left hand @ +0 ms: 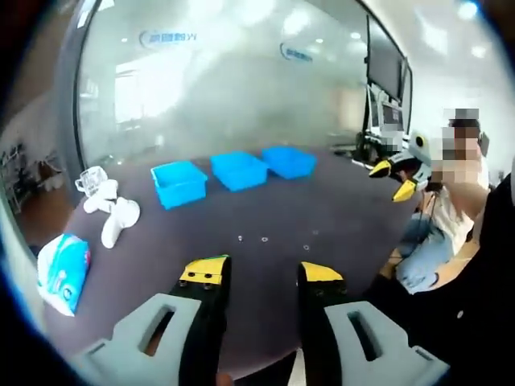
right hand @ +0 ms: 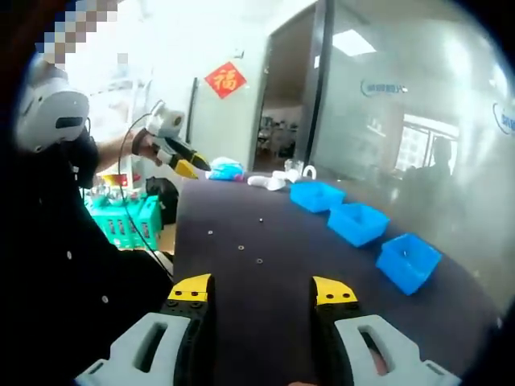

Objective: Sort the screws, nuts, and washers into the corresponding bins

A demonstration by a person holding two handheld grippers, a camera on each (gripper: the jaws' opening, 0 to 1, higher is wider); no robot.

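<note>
A long dark purple-grey table (left hand: 322, 217) stands beside a frosted glass partition wall (left hand: 241, 88) that carries 2 blue logos and reflects round ceiling lights. In the right gripper view, a white wall (right hand: 241, 121) bears a red diamond-shaped paper decoration (right hand: 226, 80) beside a dark-framed open doorway (right hand: 282, 121) with a bright rectangular ceiling light panel (right hand: 354, 42) overhead. In the left gripper view, a dark monitor screen (left hand: 385, 60) hangs on the white wall at the far right.

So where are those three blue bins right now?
The three blue bins sit in a row along the far side of the dark table, beyond the small loose parts; in the right gripper view they line its right side.
</note>
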